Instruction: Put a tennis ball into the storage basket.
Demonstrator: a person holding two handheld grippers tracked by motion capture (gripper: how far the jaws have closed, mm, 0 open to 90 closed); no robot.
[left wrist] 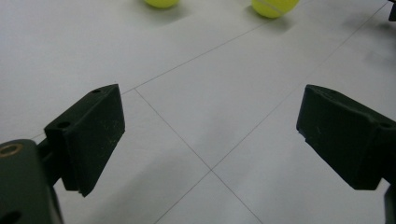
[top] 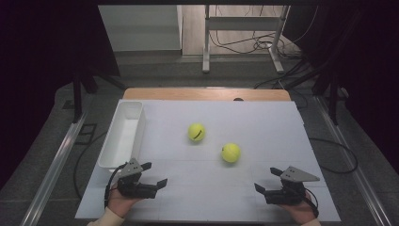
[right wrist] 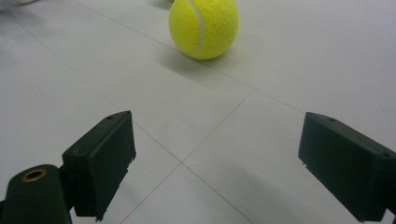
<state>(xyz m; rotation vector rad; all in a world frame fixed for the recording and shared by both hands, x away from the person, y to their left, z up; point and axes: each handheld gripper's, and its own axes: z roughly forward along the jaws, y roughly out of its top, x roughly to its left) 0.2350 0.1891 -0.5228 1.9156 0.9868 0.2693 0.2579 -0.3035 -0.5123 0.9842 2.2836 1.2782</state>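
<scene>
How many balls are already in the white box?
None: the white bin looks empty. Both tennis balls, the far ball and the near ball, lie on the table. The left gripper and right gripper are open, holding nothing. Everything is left.

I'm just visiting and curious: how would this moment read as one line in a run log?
left gripper: open, empty | right gripper: open, empty | two yellow felt tennis balls: on white tabletop | white plastic bin: left

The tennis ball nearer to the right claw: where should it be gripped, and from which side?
Grip the nearer tennis ball across its middle, at its widest. It is round and lies free on the white table. Probably come low from the person's side with the open right claw, which already faces it.
</scene>
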